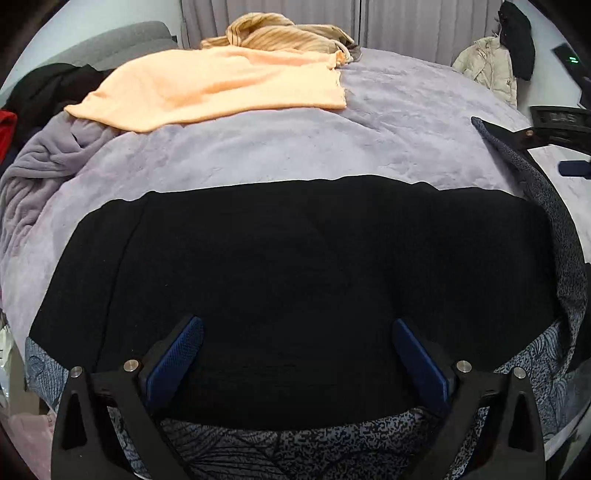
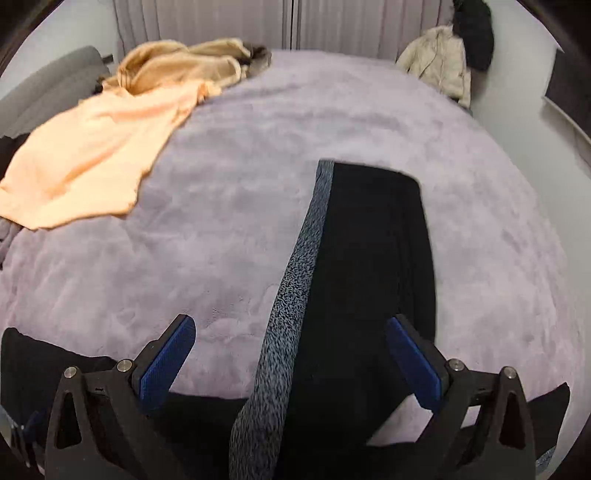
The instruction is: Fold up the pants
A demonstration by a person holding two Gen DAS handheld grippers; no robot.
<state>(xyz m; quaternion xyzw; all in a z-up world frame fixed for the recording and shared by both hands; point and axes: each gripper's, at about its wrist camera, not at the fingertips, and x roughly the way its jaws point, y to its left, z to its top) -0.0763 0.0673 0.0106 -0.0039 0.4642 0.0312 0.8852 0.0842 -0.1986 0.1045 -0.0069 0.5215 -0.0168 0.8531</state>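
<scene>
Right under the left hand-held gripper (image 1: pixel 297 365), the black pants (image 1: pixel 295 277) are lying flat on the bed (image 1: pixel 258 147). Its blue fingers (image 1: pixel 173 363) are standing wide apart, holding nothing, and the pants are sitting between and below them. The right hand-held gripper (image 2: pixel 291 362) is open too, holding nothing. One pant leg (image 2: pixel 373 258) is running away from it across the purple blanket, with its speckled blue-grey inside (image 2: pixel 295 280) showing along one edge.

The folding seems only just started. The pants look spread out, maybe doubled over in part, and the neat small fold is not done yet.

Farther back, a peach cloth (image 1: pixel 221 88) is lying on the bed, and a tan striped top (image 1: pixel 280 33) is sitting behind it.
</scene>
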